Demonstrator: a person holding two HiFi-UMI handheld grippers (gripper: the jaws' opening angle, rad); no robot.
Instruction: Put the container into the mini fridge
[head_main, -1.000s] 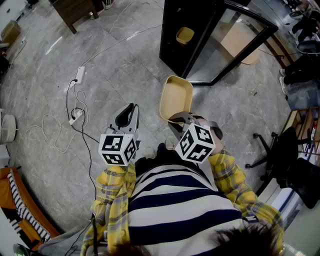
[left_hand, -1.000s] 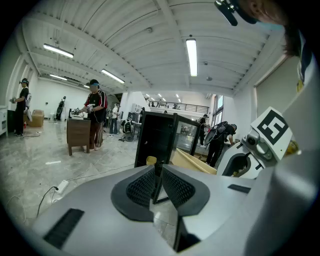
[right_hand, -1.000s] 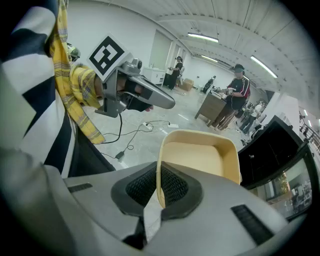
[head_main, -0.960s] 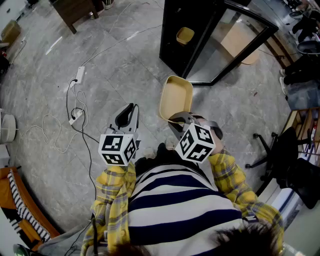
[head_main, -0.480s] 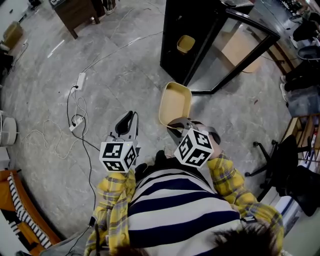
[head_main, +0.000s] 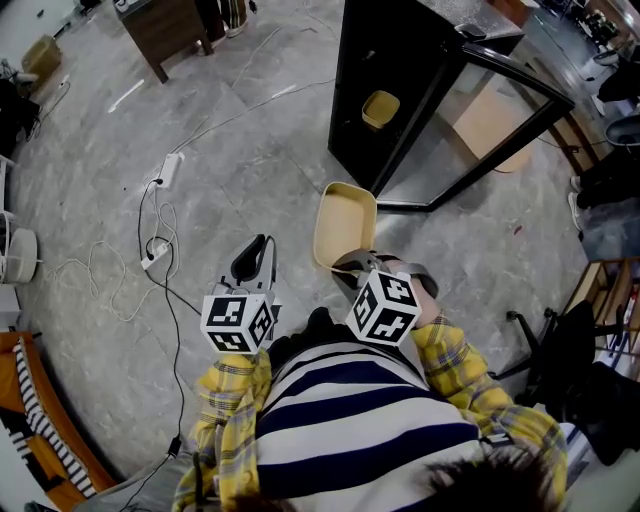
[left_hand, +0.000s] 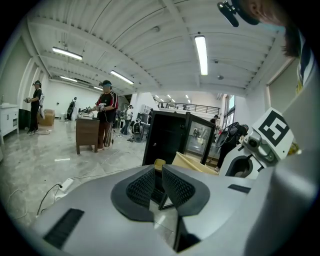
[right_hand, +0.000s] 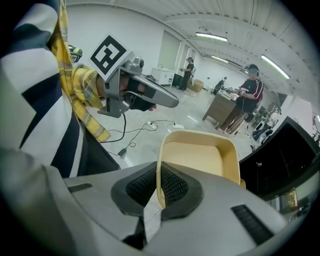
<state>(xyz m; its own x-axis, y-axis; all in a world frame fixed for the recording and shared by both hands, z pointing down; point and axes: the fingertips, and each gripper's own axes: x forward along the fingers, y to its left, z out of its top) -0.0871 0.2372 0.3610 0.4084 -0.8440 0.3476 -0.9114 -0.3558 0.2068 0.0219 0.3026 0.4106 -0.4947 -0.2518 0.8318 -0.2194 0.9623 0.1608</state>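
The open-doored mini fridge (head_main: 385, 70) is stood on the floor (head_main: 250, 130), the beige container (head_main: 345, 225) is held near its front, clamped by its rim in the right gripper (head_main: 348, 264), and the left gripper (head_main: 262, 243) is carried closed and empty.

No legible text, brand, number or sign in any view. Only square coded markers on left cube (head_main: 238, 322) and right cube (head_main: 383, 307).

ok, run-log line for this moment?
right tool: shut on container rim | left tool: shut, empty | mini fridge: door open, yellow tub inside | container: not yet in fridge
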